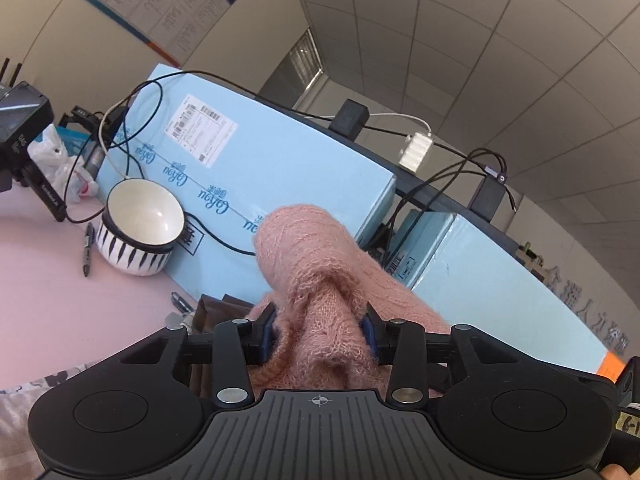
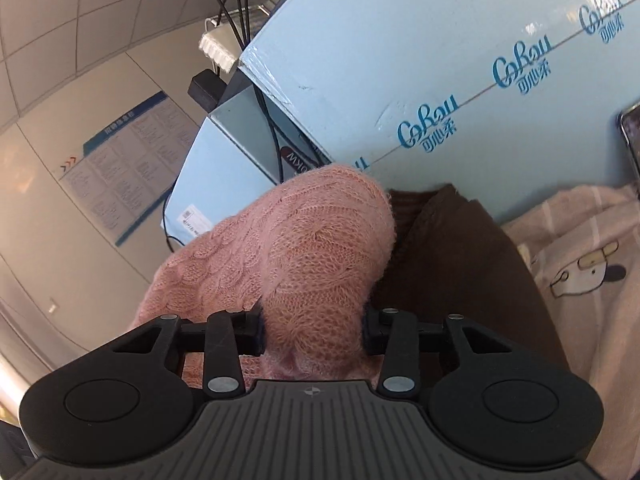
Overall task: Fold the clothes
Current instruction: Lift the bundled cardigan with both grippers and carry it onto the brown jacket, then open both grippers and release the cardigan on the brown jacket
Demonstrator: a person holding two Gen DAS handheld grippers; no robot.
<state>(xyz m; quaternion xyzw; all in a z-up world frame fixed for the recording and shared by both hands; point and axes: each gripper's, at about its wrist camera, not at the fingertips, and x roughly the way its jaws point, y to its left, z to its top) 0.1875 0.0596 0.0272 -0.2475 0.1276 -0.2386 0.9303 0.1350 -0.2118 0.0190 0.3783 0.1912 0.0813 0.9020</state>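
I'm seeing the pink knit sweater [image 1: 316,280] bunched up and raised off the surface [image 1: 44,280], fuzzy yarn with a cable pattern, and both claws are pinching it. The left claw [image 1: 320,332] is clamping a thick folded roll of the knit between its blue pads, and the fabric is humping up ahead of the fingers and spilling off to the right. The right claw [image 2: 314,330] is gripping another wad of the same sweater [image 2: 304,248], with the knit bulging forward and trailing away to the left.

Only the left wrist view is giving me the pink surface, a black-and-white striped bowl [image 1: 140,228] standing on it, a pen [image 1: 88,248] lying just beside the bowl, and black cables [image 1: 132,128] looping over a light blue carton [image 1: 280,160] behind it. A crumpled white plastic bag [image 1: 60,164] is sitting at the far left.

Only the right wrist view is showing a dark brown garment [image 2: 460,264] lying right next to the sweater, and a pale checked cloth with a cartoon print [image 2: 580,272] beyond it. The blue carton [image 2: 400,60] is filling the background there, and a phone edge [image 2: 630,140] is peeking in at the right.
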